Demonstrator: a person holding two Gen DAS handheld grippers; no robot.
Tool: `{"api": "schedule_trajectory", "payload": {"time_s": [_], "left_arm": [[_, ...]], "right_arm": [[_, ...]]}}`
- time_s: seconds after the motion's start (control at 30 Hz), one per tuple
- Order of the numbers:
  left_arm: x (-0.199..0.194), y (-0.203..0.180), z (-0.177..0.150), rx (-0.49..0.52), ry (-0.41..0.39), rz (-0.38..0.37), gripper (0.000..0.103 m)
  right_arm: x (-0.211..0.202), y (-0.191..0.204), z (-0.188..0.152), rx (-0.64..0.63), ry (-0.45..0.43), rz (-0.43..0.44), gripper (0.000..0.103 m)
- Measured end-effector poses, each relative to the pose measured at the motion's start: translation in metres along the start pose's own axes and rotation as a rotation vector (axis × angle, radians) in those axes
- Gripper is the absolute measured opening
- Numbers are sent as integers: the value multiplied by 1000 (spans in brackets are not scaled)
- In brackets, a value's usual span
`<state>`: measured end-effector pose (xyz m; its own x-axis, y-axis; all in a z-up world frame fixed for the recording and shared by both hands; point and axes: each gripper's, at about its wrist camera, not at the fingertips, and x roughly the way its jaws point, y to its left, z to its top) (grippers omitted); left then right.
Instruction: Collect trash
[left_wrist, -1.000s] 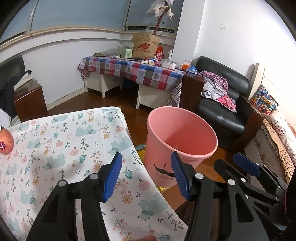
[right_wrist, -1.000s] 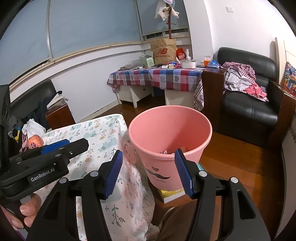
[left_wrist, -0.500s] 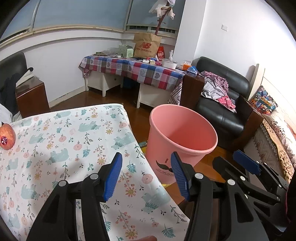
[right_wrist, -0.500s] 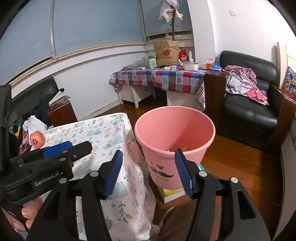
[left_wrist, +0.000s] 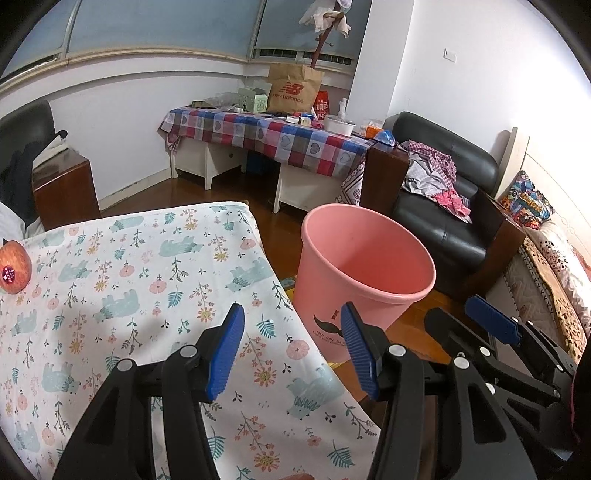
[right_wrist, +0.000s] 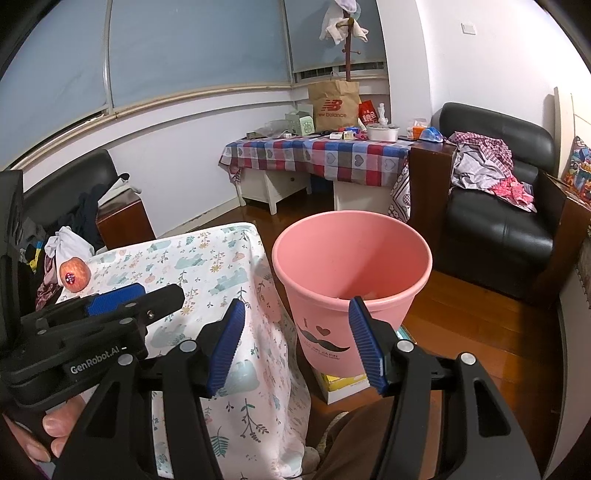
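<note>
Two grippers hang apart and empty over the flowered worktop (left_wrist: 122, 295). At the far left edge rests an apple (left_wrist: 14, 266), firm, round and smooth, likely to roll; no trash shows on the cloth. The left gripper (left_wrist: 291, 354) stands about half open, holding nothing. The right gripper (right_wrist: 295, 350) is likewise half open and empty. The pink bin (right_wrist: 351, 291), light, stiff plastic, stands on the floor just right of the worktop, best gripped by its rim.

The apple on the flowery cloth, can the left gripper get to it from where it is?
Probably yes. The apple sits alone near the far edge of the flowery cloth, and nothing lies between it and the open, empty left gripper. It would have to swing well left first.
</note>
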<state>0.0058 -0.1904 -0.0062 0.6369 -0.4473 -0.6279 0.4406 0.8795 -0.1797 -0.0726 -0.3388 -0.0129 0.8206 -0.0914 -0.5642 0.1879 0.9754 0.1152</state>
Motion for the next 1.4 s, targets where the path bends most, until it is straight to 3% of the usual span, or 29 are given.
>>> {"api": "schedule_trajectory", "payload": {"time_s": [1.4], "left_arm": [[9, 2, -12, 3, 28, -5, 53]], "right_arm": [[10, -1, -10, 1, 20, -1, 59]]}}
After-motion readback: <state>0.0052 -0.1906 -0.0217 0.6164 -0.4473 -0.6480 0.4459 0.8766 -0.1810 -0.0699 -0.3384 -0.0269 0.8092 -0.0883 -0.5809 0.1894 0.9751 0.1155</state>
